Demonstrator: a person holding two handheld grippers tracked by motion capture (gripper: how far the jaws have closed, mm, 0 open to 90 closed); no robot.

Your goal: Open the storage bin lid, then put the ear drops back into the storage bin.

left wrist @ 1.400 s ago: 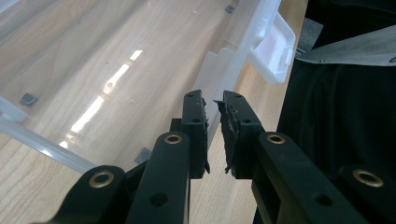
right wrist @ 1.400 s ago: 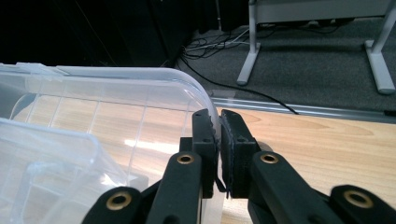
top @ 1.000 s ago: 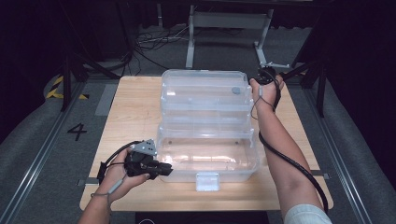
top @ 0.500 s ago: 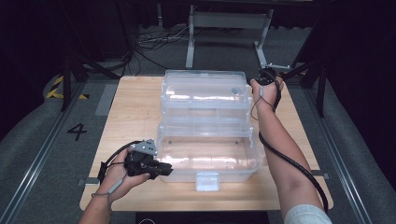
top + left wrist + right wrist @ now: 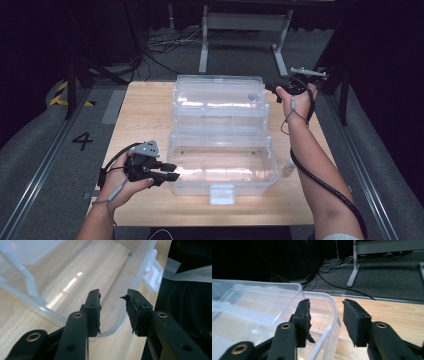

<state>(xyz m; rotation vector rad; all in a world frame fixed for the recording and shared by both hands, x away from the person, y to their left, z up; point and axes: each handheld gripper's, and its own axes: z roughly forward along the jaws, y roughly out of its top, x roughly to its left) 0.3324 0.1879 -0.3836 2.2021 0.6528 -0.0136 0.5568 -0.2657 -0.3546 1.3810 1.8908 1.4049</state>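
The left gripper [image 5: 170,171] has just been opening, jaws spread at the near corner of the clear plastic box [image 5: 222,135] (lid swung back). The right gripper [image 5: 274,90], also just opened, is off its far corner. The box sits mid-counter [image 5: 145,110].

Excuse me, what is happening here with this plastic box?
A person works on an open clear plastic toolbox on a wooden table. The left hand-held gripper is at the box's near left corner; the right hand-held gripper is by the raised lid at the far right. Both jaws have just opened and grip nothing.
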